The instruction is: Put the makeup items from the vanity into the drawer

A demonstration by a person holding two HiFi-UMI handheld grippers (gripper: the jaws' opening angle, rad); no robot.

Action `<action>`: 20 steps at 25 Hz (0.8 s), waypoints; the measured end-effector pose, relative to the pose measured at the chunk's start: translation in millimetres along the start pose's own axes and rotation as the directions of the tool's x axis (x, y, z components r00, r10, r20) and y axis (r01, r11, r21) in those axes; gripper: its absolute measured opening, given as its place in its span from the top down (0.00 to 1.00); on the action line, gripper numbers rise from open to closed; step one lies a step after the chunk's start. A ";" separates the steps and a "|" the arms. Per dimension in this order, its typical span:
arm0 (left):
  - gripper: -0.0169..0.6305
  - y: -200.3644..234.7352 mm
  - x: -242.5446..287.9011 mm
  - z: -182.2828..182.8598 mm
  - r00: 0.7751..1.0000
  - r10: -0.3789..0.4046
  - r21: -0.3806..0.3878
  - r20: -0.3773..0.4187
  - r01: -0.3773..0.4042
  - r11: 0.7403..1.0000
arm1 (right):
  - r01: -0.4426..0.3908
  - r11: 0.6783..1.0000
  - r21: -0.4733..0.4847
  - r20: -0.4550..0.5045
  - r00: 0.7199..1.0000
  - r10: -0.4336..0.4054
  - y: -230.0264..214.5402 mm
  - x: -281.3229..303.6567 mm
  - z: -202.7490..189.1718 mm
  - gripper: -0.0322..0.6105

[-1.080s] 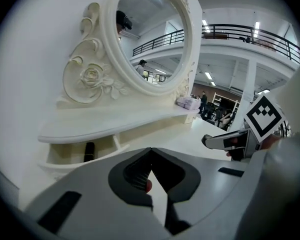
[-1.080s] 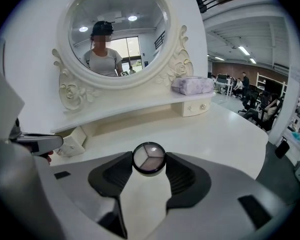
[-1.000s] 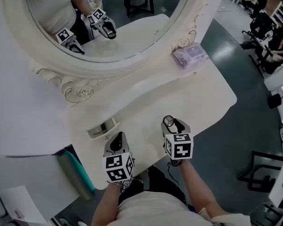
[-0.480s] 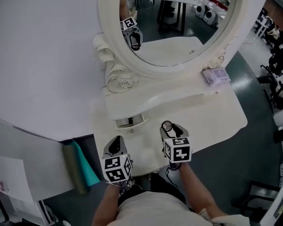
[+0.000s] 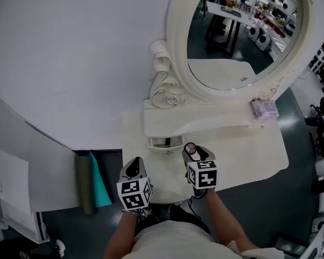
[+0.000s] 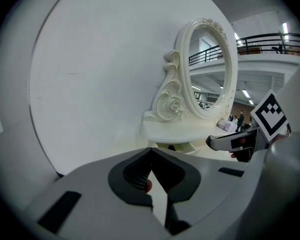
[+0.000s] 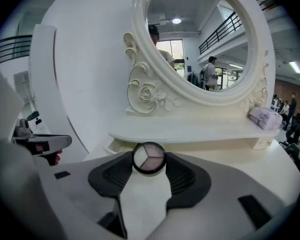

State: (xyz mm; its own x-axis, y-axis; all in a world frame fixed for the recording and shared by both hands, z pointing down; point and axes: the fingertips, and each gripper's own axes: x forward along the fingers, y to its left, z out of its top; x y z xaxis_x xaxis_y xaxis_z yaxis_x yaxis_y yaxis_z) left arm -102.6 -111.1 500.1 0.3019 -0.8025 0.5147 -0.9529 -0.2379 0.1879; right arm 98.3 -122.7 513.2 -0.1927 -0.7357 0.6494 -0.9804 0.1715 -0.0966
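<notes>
Cream vanity has moved to the upper right of the head view, yet the right gripper still clenches the round compact near the open drawer at centre, and the left gripper stays closed, so the drop is, I think, still to come.

On my left, past the vanity's left edge, an olive roll stands just beside a teal sheet, and the oval mirror ahead reflects a dark-legged table.
</notes>
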 end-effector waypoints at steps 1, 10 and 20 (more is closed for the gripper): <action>0.97 3.9 -1.0 0.2 1.000 0.011 -0.008 0.002 -0.011 1.000 | -0.015 1.000 -0.011 -0.004 1.000 0.015 4.8 3.2 2.3 0.61; 0.97 27.5 3.6 0.6 0.998 0.065 -0.047 -0.006 -0.065 0.997 | -0.168 0.983 -0.081 -0.070 0.984 0.162 53.8 35.0 12.8 0.61; 0.97 37.2 18.1 -3.2 0.996 0.084 -0.077 -0.031 -0.086 0.993 | -0.282 0.951 -0.127 -0.177 0.950 0.257 88.1 62.9 9.1 0.61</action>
State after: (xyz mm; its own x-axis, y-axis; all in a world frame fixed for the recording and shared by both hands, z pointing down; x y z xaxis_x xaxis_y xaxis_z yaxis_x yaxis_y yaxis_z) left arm -132.4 -132.7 519.1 0.2217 -0.8024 0.5541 -0.9703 -0.1251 0.2072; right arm -0.5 -159.8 538.7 -0.4282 -0.5384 0.7258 -0.8731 0.4536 -0.1786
